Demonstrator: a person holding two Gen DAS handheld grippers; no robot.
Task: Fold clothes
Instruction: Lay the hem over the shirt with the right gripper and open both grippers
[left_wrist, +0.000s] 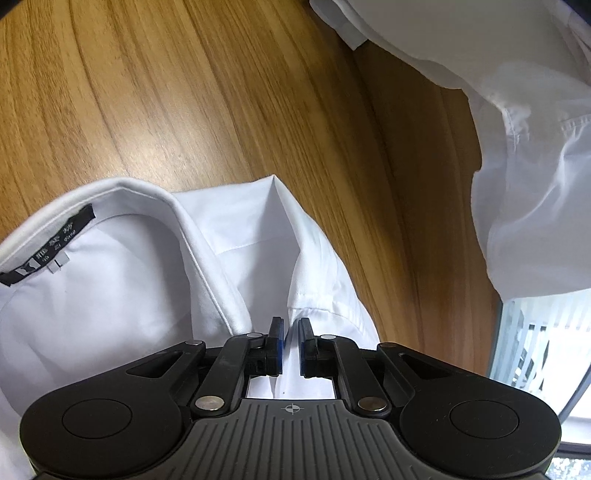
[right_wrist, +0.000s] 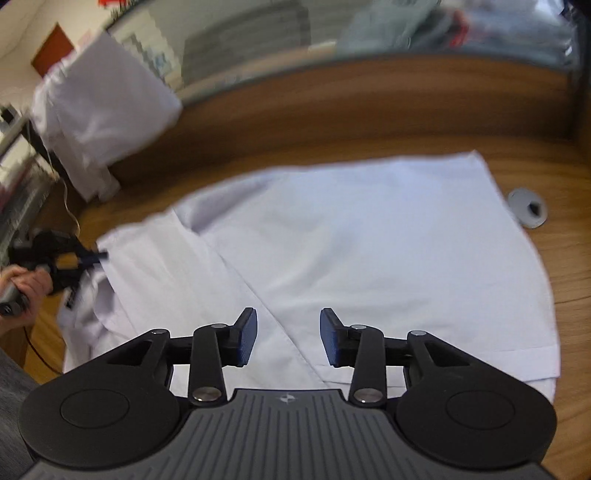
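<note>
A white collared shirt (right_wrist: 369, 240) lies spread on the wooden table (left_wrist: 184, 92), partly folded, with one side lapped over the body. Its collar (left_wrist: 122, 192) with a black label (left_wrist: 48, 243) fills the lower left of the left wrist view. My left gripper (left_wrist: 291, 325) is shut on a fold of the shirt's fabric beside the collar. The same left gripper (right_wrist: 92, 254) shows at the far left of the right wrist view, held by a hand (right_wrist: 26, 284). My right gripper (right_wrist: 288, 325) hovers open above the shirt's near part, with nothing between its fingers.
A pile of other white clothes (left_wrist: 517, 129) sits at the table's far end, seen also as the white pile (right_wrist: 103, 110) by the window. A grey cable grommet (right_wrist: 528, 208) is set into the table right of the shirt. The table edge (left_wrist: 495, 332) runs beside a glass wall.
</note>
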